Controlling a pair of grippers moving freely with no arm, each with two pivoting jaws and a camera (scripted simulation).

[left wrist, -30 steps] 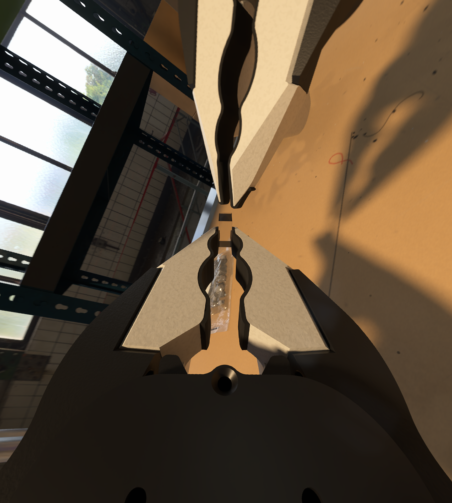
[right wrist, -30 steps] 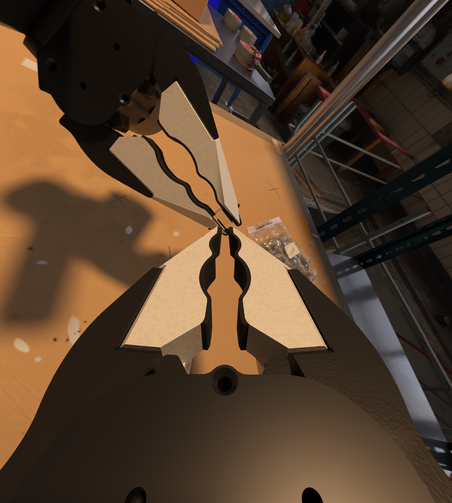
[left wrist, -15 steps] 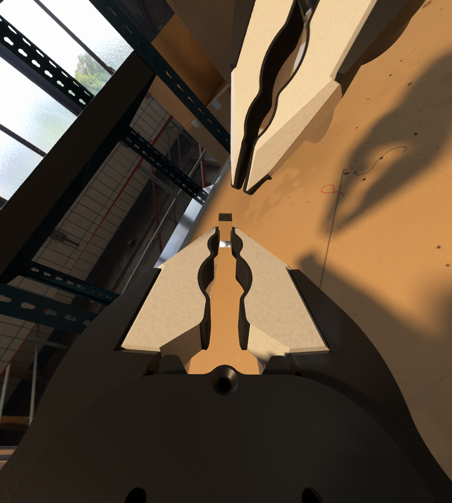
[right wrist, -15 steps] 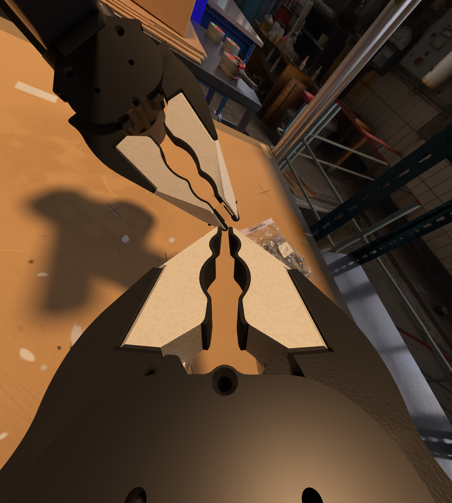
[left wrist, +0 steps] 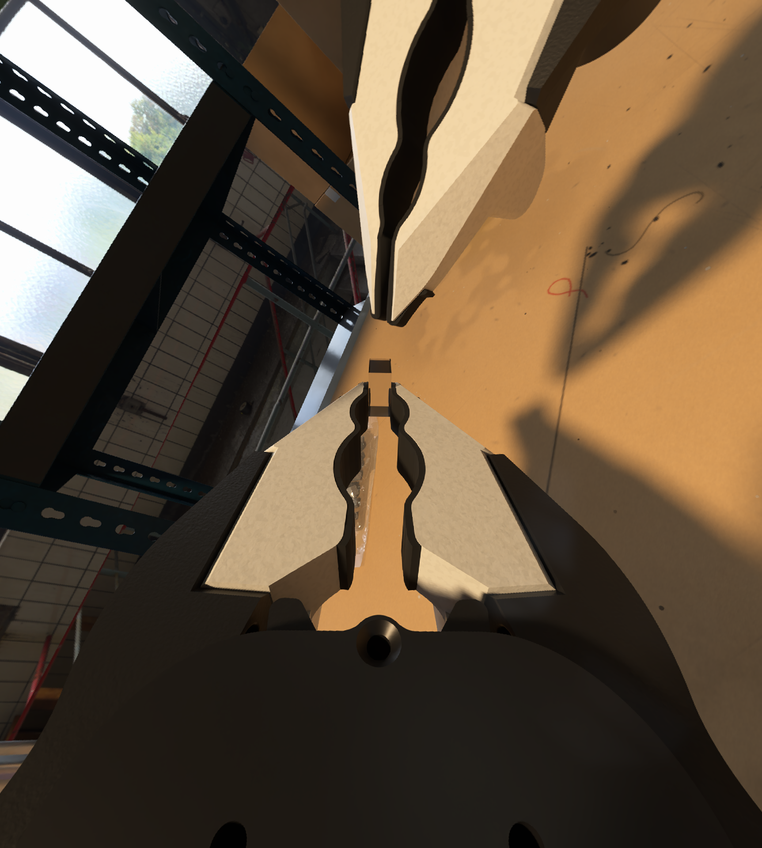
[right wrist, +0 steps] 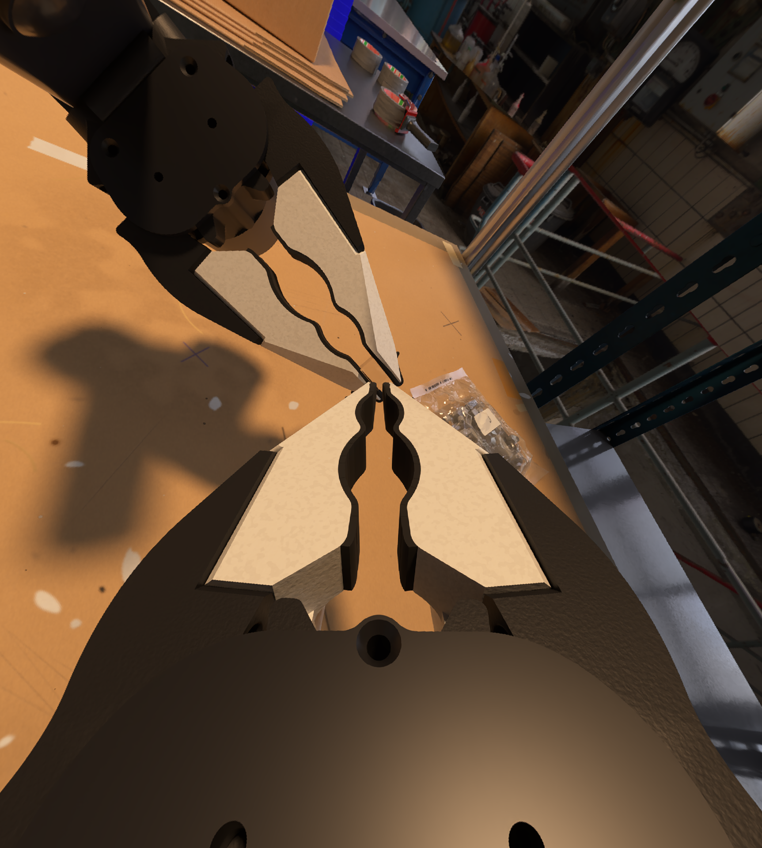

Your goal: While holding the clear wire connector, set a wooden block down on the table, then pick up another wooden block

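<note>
My left gripper (left wrist: 379,390) is shut on the clear wire connector (left wrist: 379,367), a small see-through piece with dark bands that sticks out past the fingertips. My right gripper (right wrist: 379,390) is shut, and I see nothing between its tips. The two grippers point at each other, tip to tip, a little above the orange table (left wrist: 645,413). The right gripper (left wrist: 386,316) shows at the top of the left wrist view. The left gripper (right wrist: 383,378) shows at the upper left of the right wrist view. No wooden block is in either view.
A clear bag of metal hardware (right wrist: 470,413) lies near the table's edge (right wrist: 498,321); it also shows through my left fingers (left wrist: 363,482). Beyond the edge stand dark metal racks (right wrist: 645,321) and a bench with tape rolls (right wrist: 388,101). Stacked boards (right wrist: 278,46) lie at the back.
The left wrist view swung aside and came back, so the bag shows through the fingers again. Both grippers stay tip to tip. Neither opened nor shut.
</note>
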